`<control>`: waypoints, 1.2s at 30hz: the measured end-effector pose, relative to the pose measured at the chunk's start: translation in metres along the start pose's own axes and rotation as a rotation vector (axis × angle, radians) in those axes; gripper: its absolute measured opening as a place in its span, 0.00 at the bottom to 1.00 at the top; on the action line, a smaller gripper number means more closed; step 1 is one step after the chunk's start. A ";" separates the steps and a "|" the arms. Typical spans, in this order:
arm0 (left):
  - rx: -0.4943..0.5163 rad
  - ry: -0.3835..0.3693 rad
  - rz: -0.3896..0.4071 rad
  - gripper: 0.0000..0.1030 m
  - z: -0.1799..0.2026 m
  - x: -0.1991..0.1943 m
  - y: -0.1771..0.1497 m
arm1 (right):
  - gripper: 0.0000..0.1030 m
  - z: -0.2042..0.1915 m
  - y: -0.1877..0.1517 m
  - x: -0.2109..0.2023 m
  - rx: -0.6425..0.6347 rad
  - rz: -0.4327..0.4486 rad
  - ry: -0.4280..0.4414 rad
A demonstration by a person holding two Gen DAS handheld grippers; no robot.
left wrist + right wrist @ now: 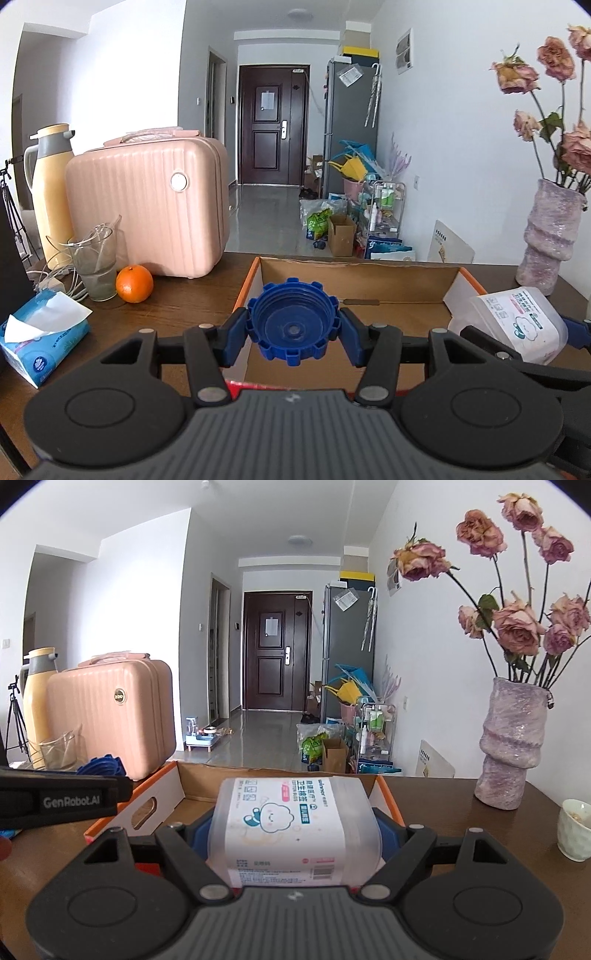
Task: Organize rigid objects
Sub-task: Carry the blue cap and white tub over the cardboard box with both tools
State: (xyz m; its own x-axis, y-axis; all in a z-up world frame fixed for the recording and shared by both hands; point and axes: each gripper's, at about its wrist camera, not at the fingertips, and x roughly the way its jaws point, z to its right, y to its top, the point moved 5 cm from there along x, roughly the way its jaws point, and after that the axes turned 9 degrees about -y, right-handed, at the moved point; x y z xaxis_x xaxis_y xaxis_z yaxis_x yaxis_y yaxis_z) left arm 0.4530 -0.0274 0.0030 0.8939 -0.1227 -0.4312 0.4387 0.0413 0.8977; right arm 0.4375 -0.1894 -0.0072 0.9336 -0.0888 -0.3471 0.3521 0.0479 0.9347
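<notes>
My left gripper (pixel 293 328) is shut on a blue ridged cap (pixel 293 325) and holds it over the near part of an open cardboard box with orange sides (pixel 247 280). My right gripper (pixel 295 830) is shut on a clear plastic box of cotton swabs with a white label (pixel 291 819), held above the box's (pixel 147 808) near right part. The swab box also shows at the right of the left wrist view (pixel 517 325). The blue cap shows at the left of the right wrist view (pixel 103 764).
On the brown table stand a pink hard case (pixel 147 206), a yellow thermos (pixel 48 184), a glass (pixel 96 266), an orange (pixel 134 283), a blue tissue pack (pixel 40 332), a purple vase with dried roses (pixel 509 746) and a small white cup (pixel 576 827).
</notes>
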 end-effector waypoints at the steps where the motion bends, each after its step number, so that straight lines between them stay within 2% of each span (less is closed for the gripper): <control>1: -0.001 0.003 -0.004 0.52 -0.001 0.003 0.001 | 0.79 -0.001 0.002 0.004 0.001 -0.002 0.000; 18: 0.004 0.029 -0.086 0.52 0.000 0.068 0.013 | 0.79 -0.009 0.008 0.064 -0.011 -0.070 -0.027; 36: 0.029 0.052 -0.207 0.52 -0.005 0.119 -0.010 | 0.79 -0.011 -0.009 0.104 -0.045 -0.178 -0.056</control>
State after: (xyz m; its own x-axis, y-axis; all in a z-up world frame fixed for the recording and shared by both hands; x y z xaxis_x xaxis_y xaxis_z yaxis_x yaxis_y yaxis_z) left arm 0.5553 -0.0374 -0.0572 0.7887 -0.0741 -0.6103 0.6115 -0.0084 0.7912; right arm 0.5320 -0.1879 -0.0527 0.8518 -0.1554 -0.5003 0.5148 0.0711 0.8544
